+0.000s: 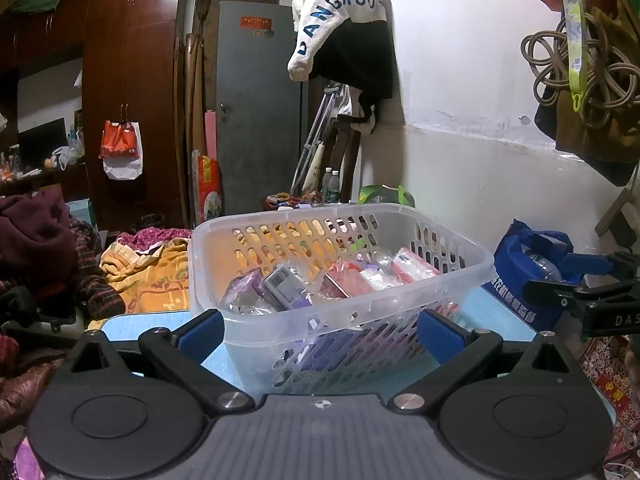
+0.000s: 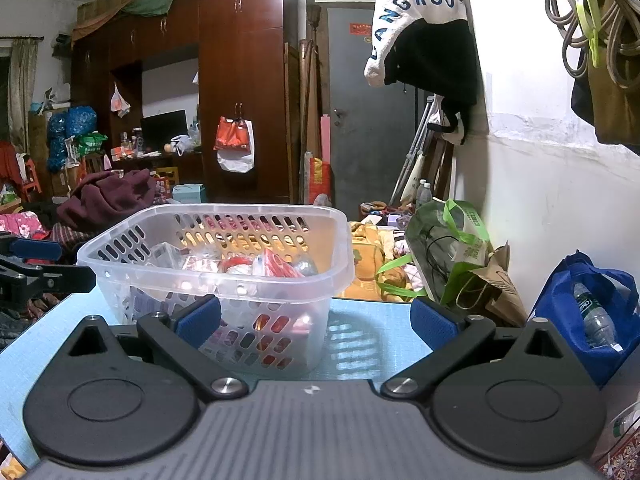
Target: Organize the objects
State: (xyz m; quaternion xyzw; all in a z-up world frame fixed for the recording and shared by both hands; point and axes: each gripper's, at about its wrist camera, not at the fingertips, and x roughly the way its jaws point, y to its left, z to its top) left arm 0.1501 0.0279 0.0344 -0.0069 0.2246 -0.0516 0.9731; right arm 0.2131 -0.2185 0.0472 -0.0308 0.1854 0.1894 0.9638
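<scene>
Both grippers spread wide, holding nothing. Left gripper (image 1: 320,330) squarely facing clear basket (image 1: 340,264) on blue mat (image 1: 120,326), near corner almost between its pads; long axis running away rightward. Right gripper (image 2: 316,320) off to basket's right, facing bare mat. Packets (image 1: 280,286) already inside. Left nearer, likely better placed to grasp rim.
</scene>
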